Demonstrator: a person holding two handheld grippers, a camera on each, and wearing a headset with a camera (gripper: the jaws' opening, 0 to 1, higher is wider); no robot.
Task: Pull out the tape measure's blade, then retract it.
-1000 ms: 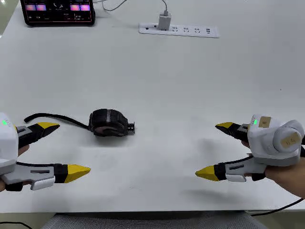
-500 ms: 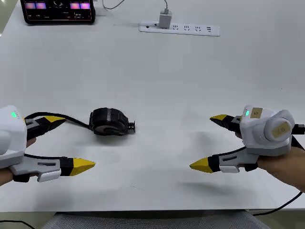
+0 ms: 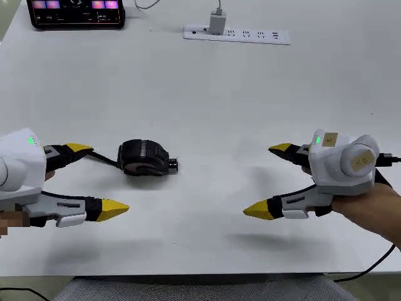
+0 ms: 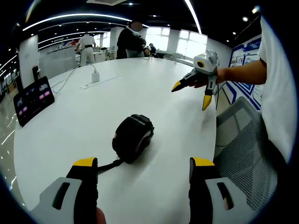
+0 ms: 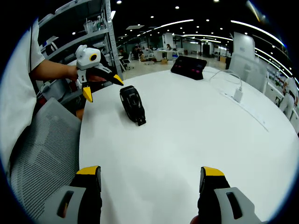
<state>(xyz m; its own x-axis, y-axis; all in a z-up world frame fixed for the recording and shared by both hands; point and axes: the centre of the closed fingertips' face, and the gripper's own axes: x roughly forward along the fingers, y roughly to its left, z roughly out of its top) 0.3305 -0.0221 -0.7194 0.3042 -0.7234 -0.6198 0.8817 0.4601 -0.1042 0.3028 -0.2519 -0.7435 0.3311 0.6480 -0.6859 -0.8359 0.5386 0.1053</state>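
Note:
A black tape measure lies on the white table, its blade tip pointing right and a black strap trailing left. It appears a short way ahead in the left gripper view and farther off in the right gripper view. My left gripper stands open just left of it, its far yellow fingertip lying over the strap. My right gripper stands open well to the right, holding nothing. The other gripper is seen across the table.
A white power strip with a plugged charger lies at the table's far side. A dark tablet with a lit screen stands at the far left. A grey mesh chair sits at the near edge. People stand in the background.
Both grippers have drifted inward toward the tape measure, the left one closing on the strap. The tape measure has not moved.

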